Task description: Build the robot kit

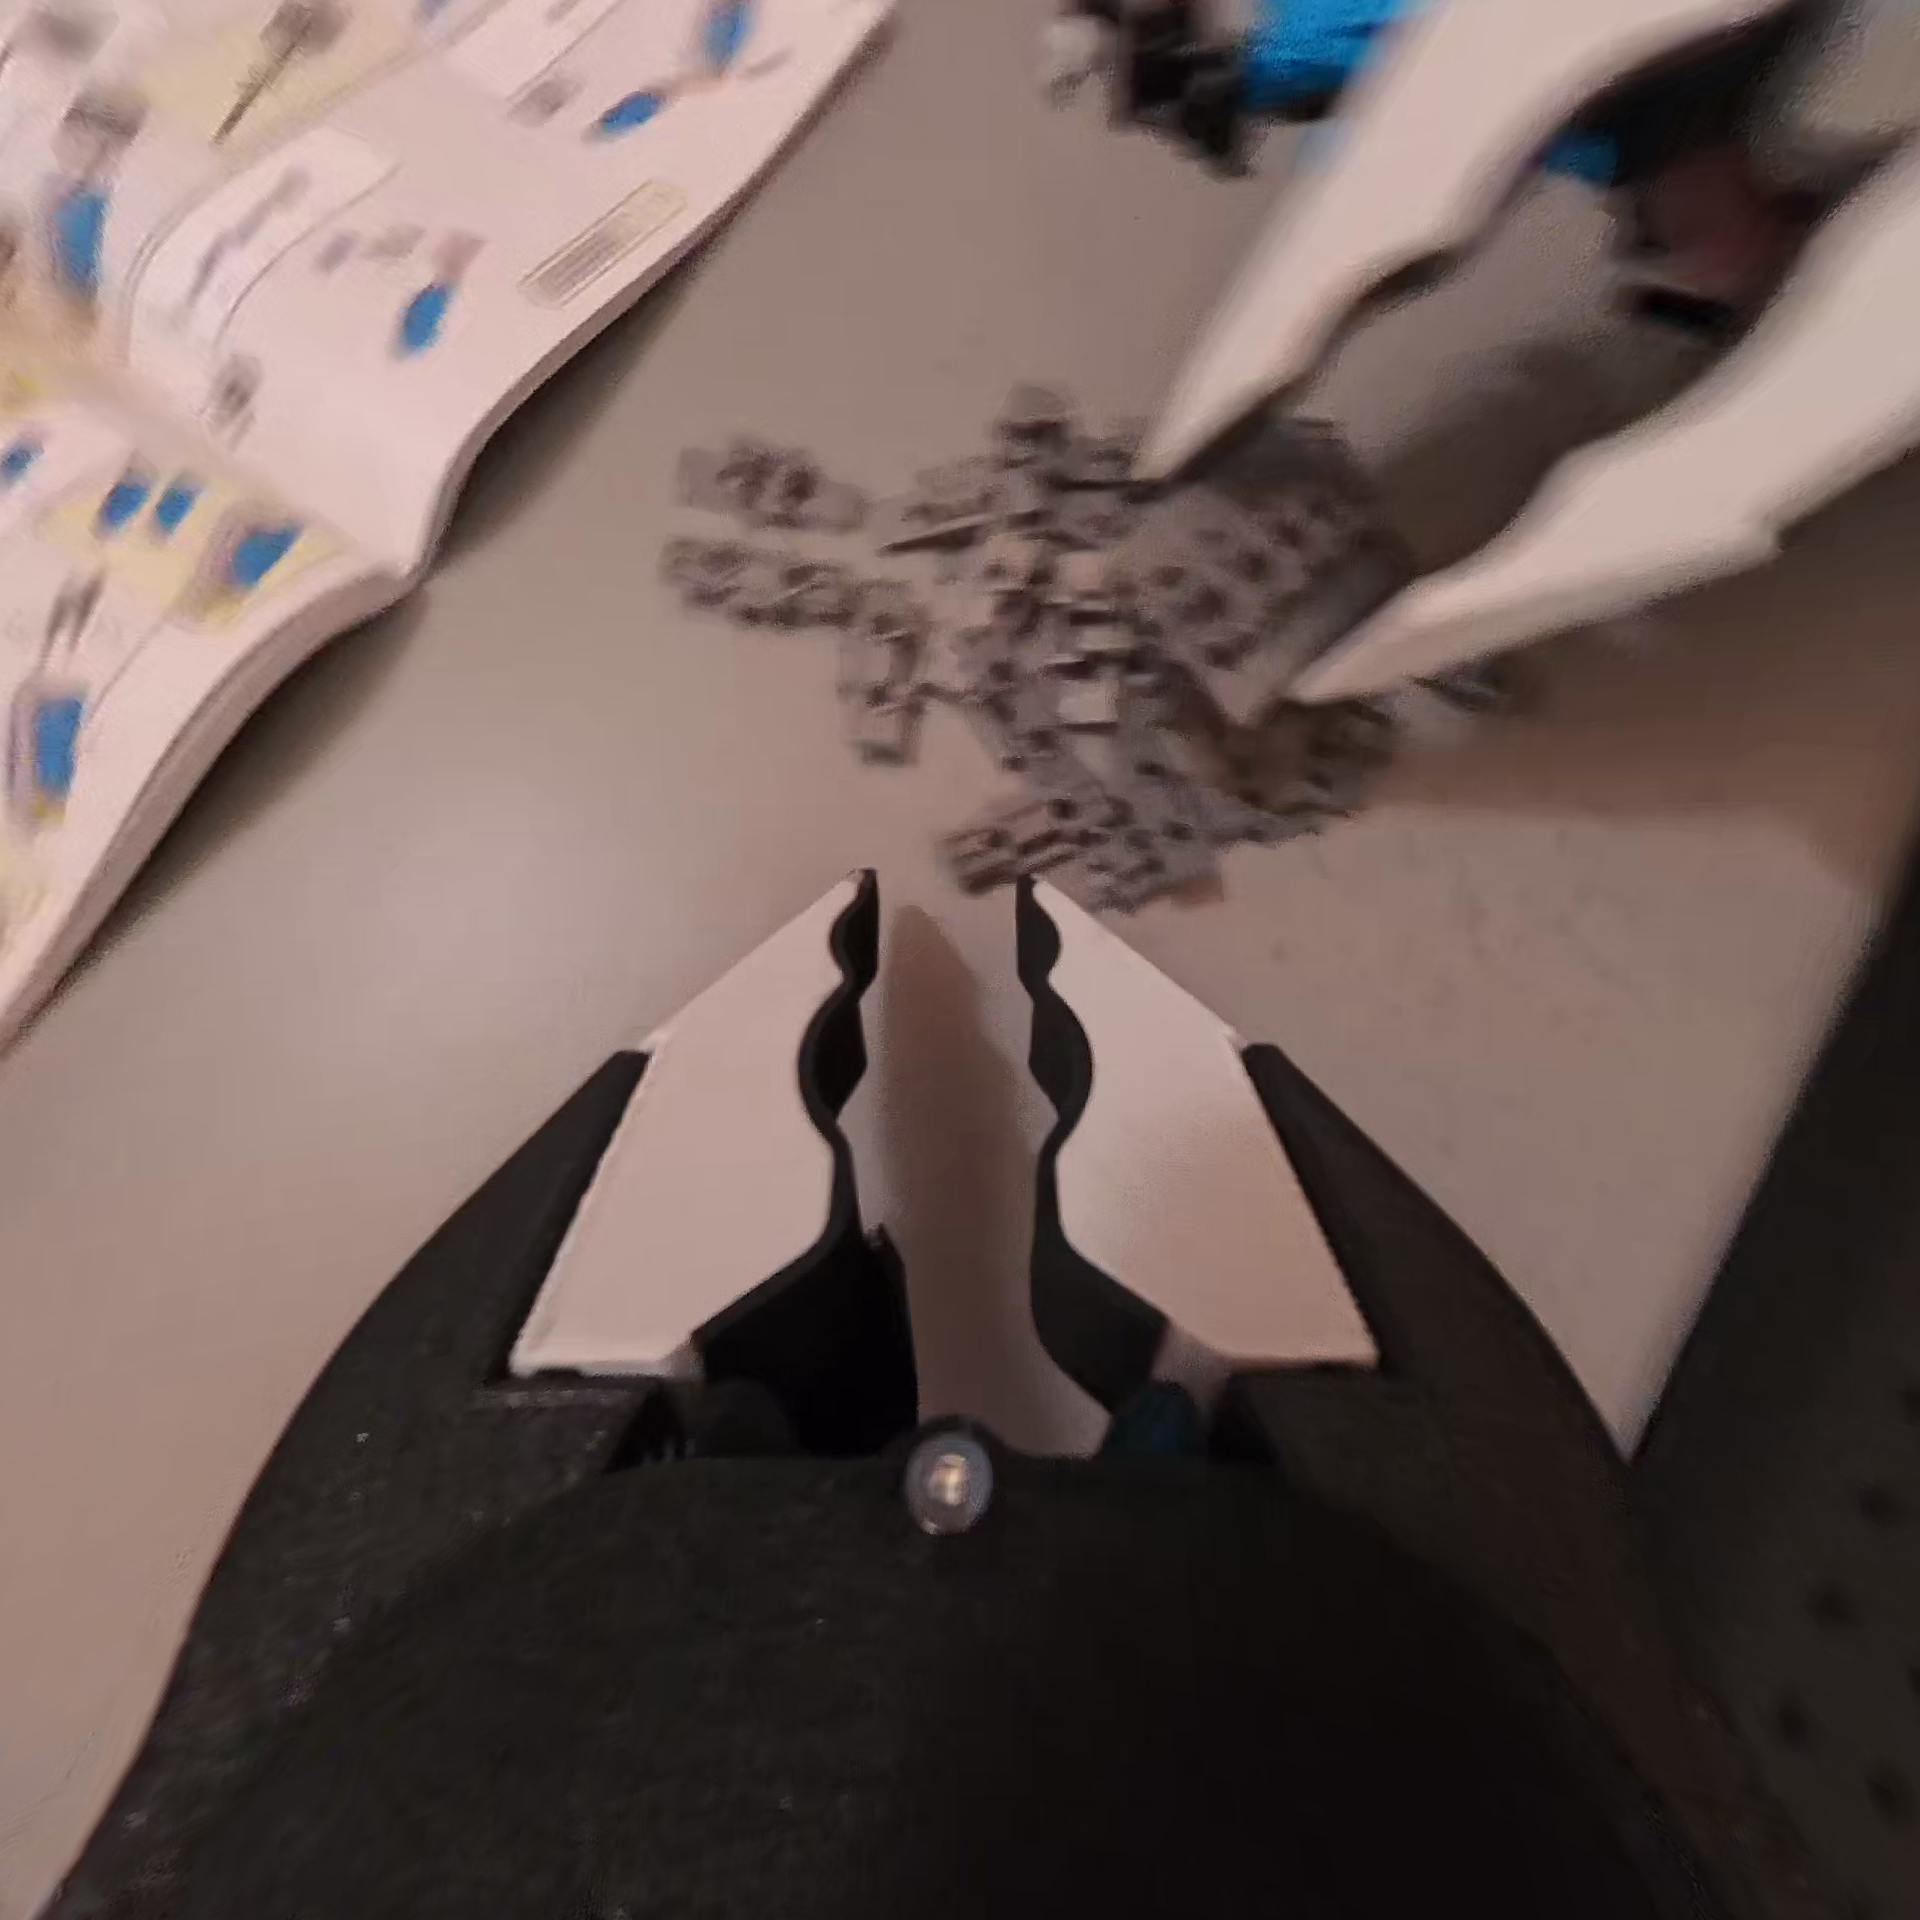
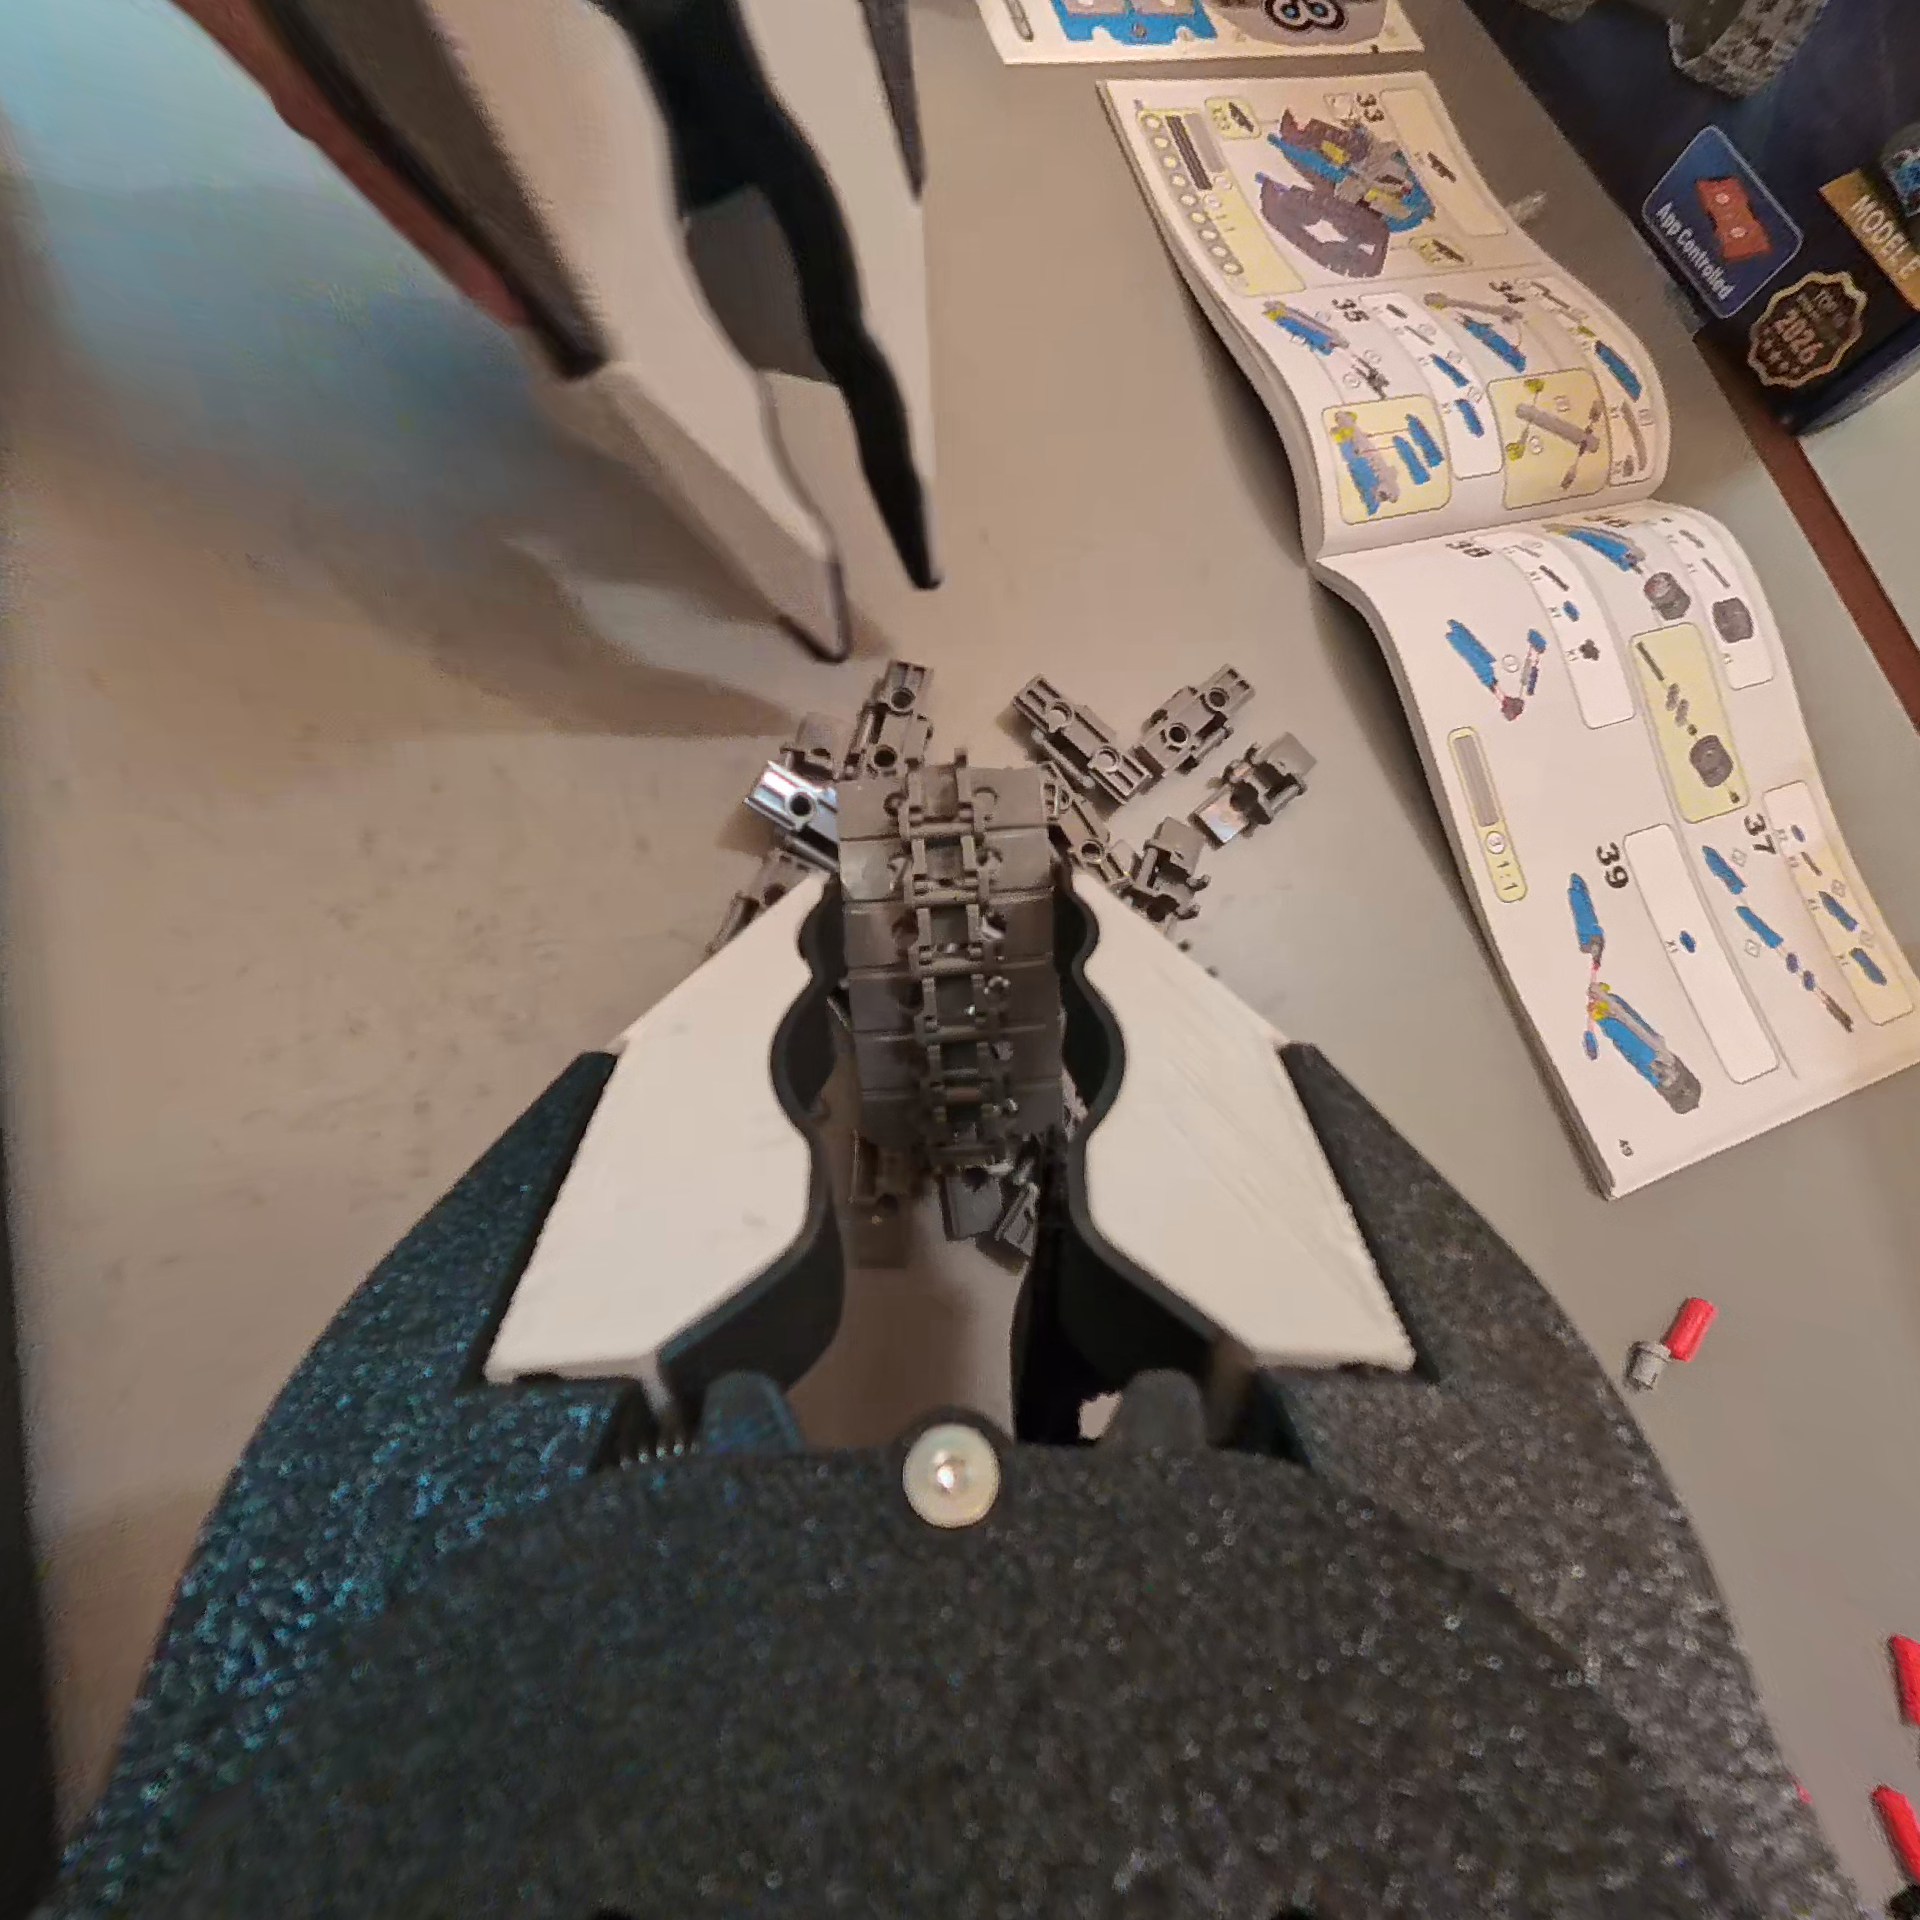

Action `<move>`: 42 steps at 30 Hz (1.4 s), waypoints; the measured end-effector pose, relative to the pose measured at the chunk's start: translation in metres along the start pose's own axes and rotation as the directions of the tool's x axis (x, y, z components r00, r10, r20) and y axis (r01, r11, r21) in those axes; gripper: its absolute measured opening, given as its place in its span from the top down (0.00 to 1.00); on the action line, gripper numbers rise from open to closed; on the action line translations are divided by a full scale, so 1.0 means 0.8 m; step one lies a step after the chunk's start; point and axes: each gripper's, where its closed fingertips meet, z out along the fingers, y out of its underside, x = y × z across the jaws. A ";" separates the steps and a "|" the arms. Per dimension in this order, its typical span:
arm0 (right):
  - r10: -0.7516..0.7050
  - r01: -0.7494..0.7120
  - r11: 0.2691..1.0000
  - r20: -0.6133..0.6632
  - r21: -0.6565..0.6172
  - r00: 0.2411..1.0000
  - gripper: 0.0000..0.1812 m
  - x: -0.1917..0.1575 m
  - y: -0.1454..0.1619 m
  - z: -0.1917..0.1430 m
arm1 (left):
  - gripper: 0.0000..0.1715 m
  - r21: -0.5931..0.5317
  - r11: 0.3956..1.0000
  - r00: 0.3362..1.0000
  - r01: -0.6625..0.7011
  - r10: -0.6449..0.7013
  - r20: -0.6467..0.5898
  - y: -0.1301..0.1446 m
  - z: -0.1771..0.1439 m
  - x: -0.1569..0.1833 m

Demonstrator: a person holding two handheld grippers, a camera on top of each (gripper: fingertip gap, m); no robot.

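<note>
Right wrist view: right tongs (image 2: 951, 883) pinching one track strip (image 2: 951, 935); left tongs (image 1: 945, 883) spread, empty.

Left wrist view: camera rides behind the left hand-held gripper (image 1: 948, 883), looking forward and down along its fingers at the grey desk (image 1: 520, 883), close to the surface; the picture is motion-blurred. Right wrist view: camera sits likewise behind the right hand-held gripper (image 2: 951, 883), angled down, close and sharp. Shared ground: the heap of grey track links (image 1: 1060, 644) (image 2: 1174, 727), the open instruction booklet (image 1: 260, 364) (image 2: 1558, 675), and each view's opposite gripper at far range.
</note>
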 end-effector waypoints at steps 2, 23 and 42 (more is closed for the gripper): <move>-0.002 0.002 1.000 -0.006 -0.004 1.000 0.78 0.002 0.002 0.000 | 0.84 -0.076 0.975 0.978 0.208 -0.207 0.020 0.002 0.005 -0.008; 0.006 -0.006 1.000 -0.024 -0.015 1.000 0.78 0.011 0.006 -0.007 | 0.80 -0.039 0.981 0.982 0.189 -0.188 0.018 0.006 0.013 0.018; -0.017 0.018 0.999 0.008 -0.042 1.000 0.78 -0.002 0.010 0.001 | 0.88 0.026 0.656 0.589 0.754 -0.658 -0.470 0.063 -0.072 0.009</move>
